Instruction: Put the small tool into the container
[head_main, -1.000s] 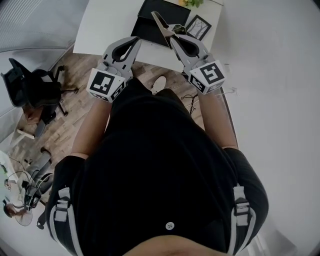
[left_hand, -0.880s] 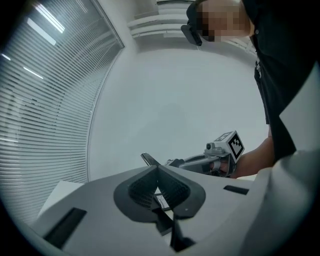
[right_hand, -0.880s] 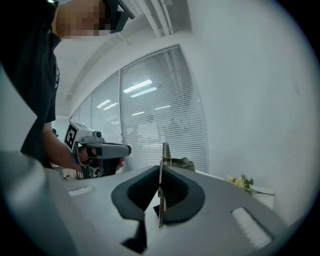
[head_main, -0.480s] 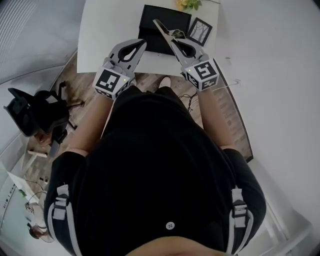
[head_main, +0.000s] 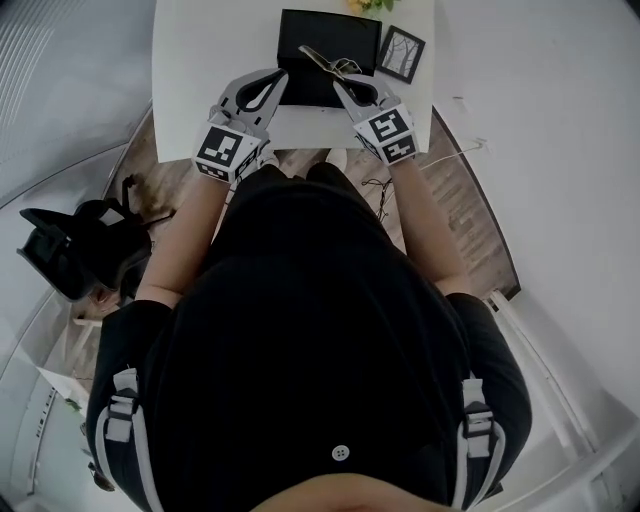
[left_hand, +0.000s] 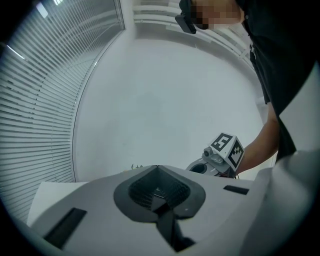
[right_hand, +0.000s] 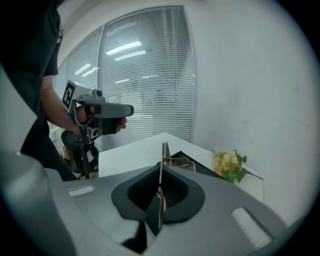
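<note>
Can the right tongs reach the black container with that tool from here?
Likely yes: the right tongs, shut on the small tool, hold its tip seemingly over the black container, and nothing stands between.

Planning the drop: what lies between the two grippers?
Head view: the near edge of the black container lies between the left gripper and right gripper; the right's small tool slants over it.
</note>
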